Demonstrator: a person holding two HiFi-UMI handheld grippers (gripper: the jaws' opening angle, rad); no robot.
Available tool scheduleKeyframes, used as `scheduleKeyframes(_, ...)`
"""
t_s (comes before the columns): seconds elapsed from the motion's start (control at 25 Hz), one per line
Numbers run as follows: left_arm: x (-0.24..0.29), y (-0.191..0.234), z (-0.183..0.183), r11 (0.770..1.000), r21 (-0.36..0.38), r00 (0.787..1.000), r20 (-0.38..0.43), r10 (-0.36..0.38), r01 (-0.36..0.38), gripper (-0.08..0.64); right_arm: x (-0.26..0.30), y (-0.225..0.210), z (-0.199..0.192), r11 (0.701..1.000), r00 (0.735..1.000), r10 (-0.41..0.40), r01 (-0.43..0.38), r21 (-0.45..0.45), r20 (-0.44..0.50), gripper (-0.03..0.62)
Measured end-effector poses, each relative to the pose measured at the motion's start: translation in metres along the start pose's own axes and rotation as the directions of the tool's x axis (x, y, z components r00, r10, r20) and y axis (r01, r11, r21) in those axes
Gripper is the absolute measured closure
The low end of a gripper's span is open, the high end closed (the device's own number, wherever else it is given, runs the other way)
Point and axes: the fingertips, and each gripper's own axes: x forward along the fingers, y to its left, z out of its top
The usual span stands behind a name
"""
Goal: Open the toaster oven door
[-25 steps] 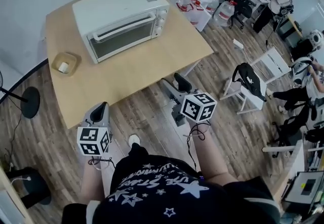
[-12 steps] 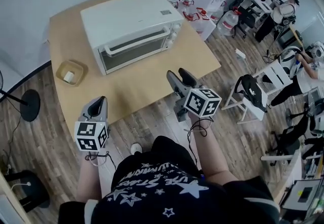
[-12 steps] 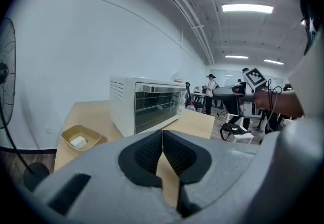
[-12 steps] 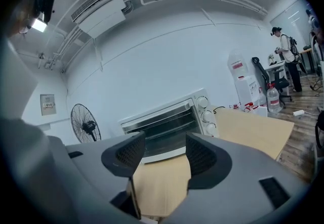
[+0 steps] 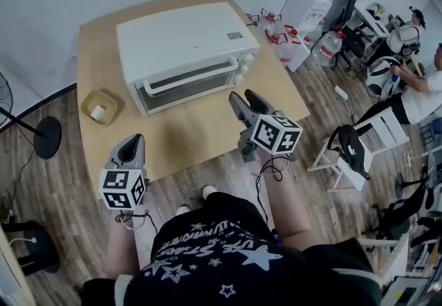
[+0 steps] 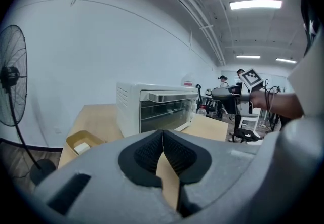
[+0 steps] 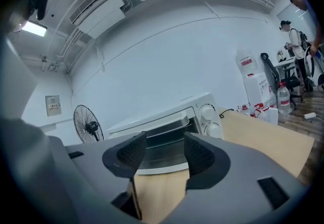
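1 toaster oven (image 5: 186,42): set on the bench (image 5: 179,142), far side, door (image 5: 185,82) shut.
Left tool (image 5: 131,150): held over the bench's near edge, jaws pressed together, nothing gripped.
Right tool (image 5: 246,100): aimed at the door, jaws spread yet closing, nothing between them.

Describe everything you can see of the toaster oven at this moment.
The toaster oven is a white, boxy, metal-looking unit standing upright on the wooden table, toward its far side. Its front faces the person: a glass door with a pale bar handle along the top edge, shut, and round knobs stacked beside it at the head view's right. Vent slots show on one side wall. Only the table touches it.
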Motion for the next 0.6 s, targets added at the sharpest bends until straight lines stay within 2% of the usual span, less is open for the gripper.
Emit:
scheduleKeyframes(0.4,0.032,0.008,0.022,0.992,-0.035,0.992,0.026,0.125,-0.124,0.540,0.060,-0.031,0.041,0.996,0.996,0.083,-0.083,-0.015,-0.019,0.414)
scheduleKeyframes(0.6,0.038,0.013,0.026,0.985,-0.045,0.986,0.027,0.167,-0.166,0.540,0.085,-0.039,0.048,0.995,0.995,0.092,-0.093,-0.026,-0.049,0.422)
